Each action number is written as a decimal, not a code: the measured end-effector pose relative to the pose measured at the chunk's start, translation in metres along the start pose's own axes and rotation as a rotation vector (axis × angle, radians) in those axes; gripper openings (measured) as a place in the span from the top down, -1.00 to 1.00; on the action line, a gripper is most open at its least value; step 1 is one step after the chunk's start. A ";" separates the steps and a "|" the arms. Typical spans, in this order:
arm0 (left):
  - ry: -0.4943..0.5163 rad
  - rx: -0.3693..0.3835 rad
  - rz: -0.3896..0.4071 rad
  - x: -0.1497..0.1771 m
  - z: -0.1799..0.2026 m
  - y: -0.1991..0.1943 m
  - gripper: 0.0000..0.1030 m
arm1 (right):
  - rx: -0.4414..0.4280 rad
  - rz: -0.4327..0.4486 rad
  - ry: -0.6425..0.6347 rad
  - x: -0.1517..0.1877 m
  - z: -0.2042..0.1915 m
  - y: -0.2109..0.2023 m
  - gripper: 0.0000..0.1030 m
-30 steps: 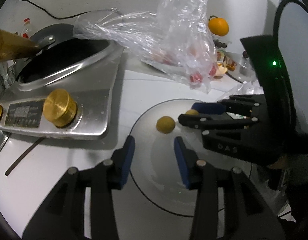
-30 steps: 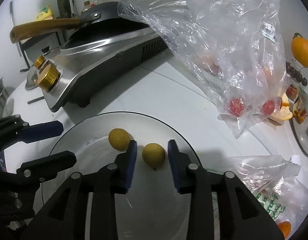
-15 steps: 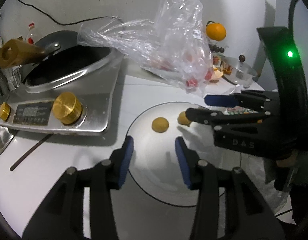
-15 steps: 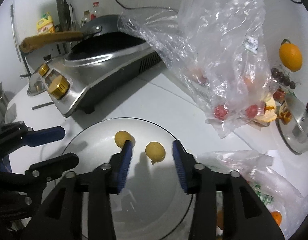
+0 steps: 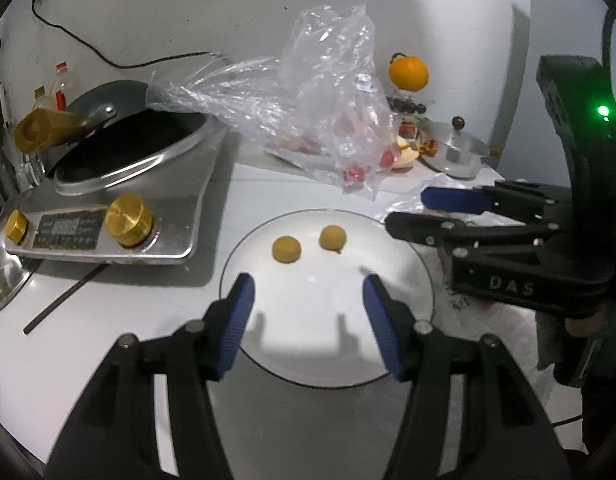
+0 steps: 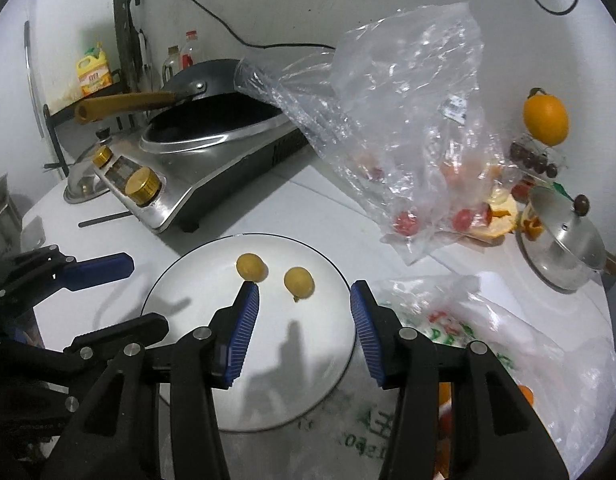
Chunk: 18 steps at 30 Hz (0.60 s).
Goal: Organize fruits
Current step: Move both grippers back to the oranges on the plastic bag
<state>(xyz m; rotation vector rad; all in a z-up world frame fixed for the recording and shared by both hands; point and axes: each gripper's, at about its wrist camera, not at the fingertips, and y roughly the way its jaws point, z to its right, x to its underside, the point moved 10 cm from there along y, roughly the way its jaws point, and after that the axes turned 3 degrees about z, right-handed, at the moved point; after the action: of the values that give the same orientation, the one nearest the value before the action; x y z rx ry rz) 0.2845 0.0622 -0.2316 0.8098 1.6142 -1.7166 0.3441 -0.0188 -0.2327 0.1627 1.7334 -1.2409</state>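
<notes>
Left wrist view, two yellow fruits (image 5: pixel 285 249) (image 5: pixel 332 237) side by side on far half of plate (image 5: pixel 408 344), near half bare, left gripper (image 5: pixel 308 300) just opened wider, empty, right gripper (image 6: pixel 303 308) spread, empty, stove (image 5: pixel 155 184) left, bag (image 5: pixel 332 120) behind.

Both tools point down at a slant, side by side, the left gripper (image 5: pixel 308 312) with its blue-padded jaws just parted wider and gripping nothing, the right gripper (image 6: pixel 303 312) likewise spread apart and empty.
</notes>
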 end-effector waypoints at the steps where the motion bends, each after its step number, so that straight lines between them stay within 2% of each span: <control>1: 0.001 0.002 0.001 0.000 0.003 -0.001 -0.12 | 0.002 0.004 0.002 0.001 0.002 -0.004 0.02; 9: -0.002 0.014 0.009 -0.002 0.021 -0.006 -0.12 | 0.027 0.027 0.022 0.014 0.017 -0.035 0.02; 18: 0.043 0.053 -0.002 0.001 0.063 -0.006 -0.12 | 0.083 0.053 0.073 0.036 0.056 -0.075 0.02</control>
<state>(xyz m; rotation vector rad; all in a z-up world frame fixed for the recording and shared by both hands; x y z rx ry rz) 0.2790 -0.0010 -0.2250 0.8768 1.6044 -1.7605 0.3159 -0.1124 -0.2117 0.3045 1.7299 -1.2821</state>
